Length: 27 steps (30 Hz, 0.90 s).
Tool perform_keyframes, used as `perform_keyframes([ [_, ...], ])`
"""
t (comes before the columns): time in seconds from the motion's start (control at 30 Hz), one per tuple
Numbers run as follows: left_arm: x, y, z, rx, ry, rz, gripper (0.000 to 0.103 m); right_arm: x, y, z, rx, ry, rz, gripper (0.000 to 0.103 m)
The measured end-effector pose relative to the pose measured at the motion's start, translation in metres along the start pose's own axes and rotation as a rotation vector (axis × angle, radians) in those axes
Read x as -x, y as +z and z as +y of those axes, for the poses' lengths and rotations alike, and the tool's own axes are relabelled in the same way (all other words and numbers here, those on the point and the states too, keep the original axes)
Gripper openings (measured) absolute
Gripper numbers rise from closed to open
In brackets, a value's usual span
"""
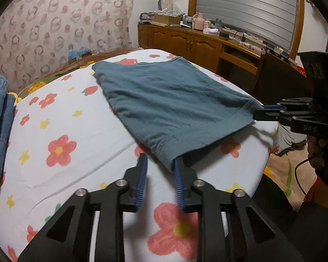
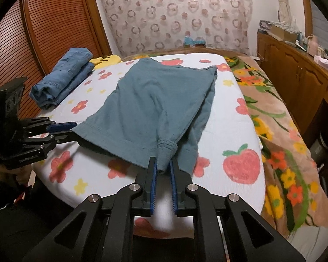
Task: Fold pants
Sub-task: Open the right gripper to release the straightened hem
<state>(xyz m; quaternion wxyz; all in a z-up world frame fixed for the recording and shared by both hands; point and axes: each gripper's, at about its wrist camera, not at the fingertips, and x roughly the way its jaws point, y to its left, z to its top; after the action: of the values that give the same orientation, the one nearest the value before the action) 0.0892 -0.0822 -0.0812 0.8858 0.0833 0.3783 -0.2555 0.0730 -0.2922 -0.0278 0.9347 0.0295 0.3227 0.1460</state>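
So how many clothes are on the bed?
2 that I can see: teal-grey cotton pants spread across the middle of the flowery bed, and folded blue denim jeans by the far left edge. More may be hidden outside the views.

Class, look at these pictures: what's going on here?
A person is folding teal-grey knit pants on a white flower-and-strawberry bedsheet, with one handheld tool in each hand. The right tool pinches a ribbed cuff at the near edge. The left tool sits open at the neighbouring corner, not gripping the cloth. Beside them lie folded blue denim jeans.
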Motion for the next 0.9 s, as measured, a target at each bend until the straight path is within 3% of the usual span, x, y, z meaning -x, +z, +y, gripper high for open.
perform_keyframes([
  [0.13, 0.011, 0.000, 0.005, 0.012, 0.013, -0.024, 0.049, 0.009, 0.003, -0.003, -0.009, -0.009, -0.018, 0.014],
  [0.47, 0.006, 0.019, 0.010, 0.023, 0.016, -0.049, 0.050, 0.011, 0.009, -0.002, -0.004, -0.030, -0.072, 0.021],
  [0.9, -0.030, 0.021, 0.014, 0.037, 0.028, 0.026, 0.050, -0.037, 0.028, -0.018, -0.031, -0.022, -0.017, 0.021],
])
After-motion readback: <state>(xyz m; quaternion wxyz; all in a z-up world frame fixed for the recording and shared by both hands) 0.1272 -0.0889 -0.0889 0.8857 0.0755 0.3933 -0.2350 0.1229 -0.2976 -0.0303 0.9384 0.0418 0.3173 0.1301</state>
